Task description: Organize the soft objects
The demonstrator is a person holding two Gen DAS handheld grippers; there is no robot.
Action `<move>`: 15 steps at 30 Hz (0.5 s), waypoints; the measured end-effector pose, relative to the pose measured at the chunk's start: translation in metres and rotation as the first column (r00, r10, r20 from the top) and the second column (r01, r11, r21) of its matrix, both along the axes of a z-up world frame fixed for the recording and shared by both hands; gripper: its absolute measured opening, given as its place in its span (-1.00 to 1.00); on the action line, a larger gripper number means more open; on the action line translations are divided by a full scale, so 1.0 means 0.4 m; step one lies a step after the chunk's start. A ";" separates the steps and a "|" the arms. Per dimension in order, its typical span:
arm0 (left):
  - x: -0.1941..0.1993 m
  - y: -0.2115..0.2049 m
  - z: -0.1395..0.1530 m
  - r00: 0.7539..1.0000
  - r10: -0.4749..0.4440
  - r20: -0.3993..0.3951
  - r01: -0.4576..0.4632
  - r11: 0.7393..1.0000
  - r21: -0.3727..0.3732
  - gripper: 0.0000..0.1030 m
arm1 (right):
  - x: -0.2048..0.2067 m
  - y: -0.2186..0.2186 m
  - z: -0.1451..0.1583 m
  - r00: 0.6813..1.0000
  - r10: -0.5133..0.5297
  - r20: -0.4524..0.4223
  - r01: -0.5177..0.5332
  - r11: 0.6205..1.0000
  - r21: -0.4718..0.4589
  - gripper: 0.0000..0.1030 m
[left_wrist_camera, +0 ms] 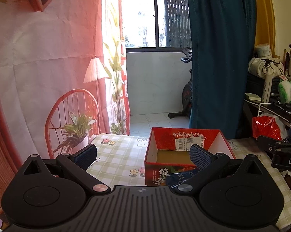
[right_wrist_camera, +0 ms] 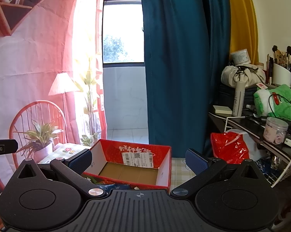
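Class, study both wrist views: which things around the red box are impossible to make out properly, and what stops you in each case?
- Dark blue packet: left wrist view, mostly behind the left gripper body; in the right wrist view only a sliver shows.
- Red box front wall: right wrist view, hidden by the right gripper.
- Box label: print too small.
- Table's near side: hidden in both views.

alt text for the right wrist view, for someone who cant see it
The right gripper is open and holds nothing, hovering over an empty red cardboard box on a checked tablecloth. Behind it are a teal curtain and a bright window; a cluttered shelf with a green plush toy is at right.
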State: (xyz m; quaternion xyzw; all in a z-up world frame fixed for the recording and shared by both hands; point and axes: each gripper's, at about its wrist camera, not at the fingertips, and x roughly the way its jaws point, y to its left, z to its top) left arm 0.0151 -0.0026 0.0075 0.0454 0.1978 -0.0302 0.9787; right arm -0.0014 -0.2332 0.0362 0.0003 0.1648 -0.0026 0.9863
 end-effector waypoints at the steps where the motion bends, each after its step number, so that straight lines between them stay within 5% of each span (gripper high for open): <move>1: 0.001 -0.001 0.000 1.000 -0.005 0.000 0.005 1.000 0.001 1.00 | 0.000 0.001 0.000 1.000 0.002 0.002 -0.002 1.000 0.000 0.99; 10: 0.002 -0.013 -0.009 0.996 -0.085 0.032 0.085 0.996 -0.002 1.00 | 0.000 0.004 0.013 0.994 0.079 0.074 -0.078 0.997 -0.016 0.99; 15: 0.044 -0.016 -0.032 0.996 -0.083 0.040 0.082 0.996 0.024 1.00 | 0.026 -0.025 0.023 0.990 0.105 0.097 -0.111 0.992 0.054 0.99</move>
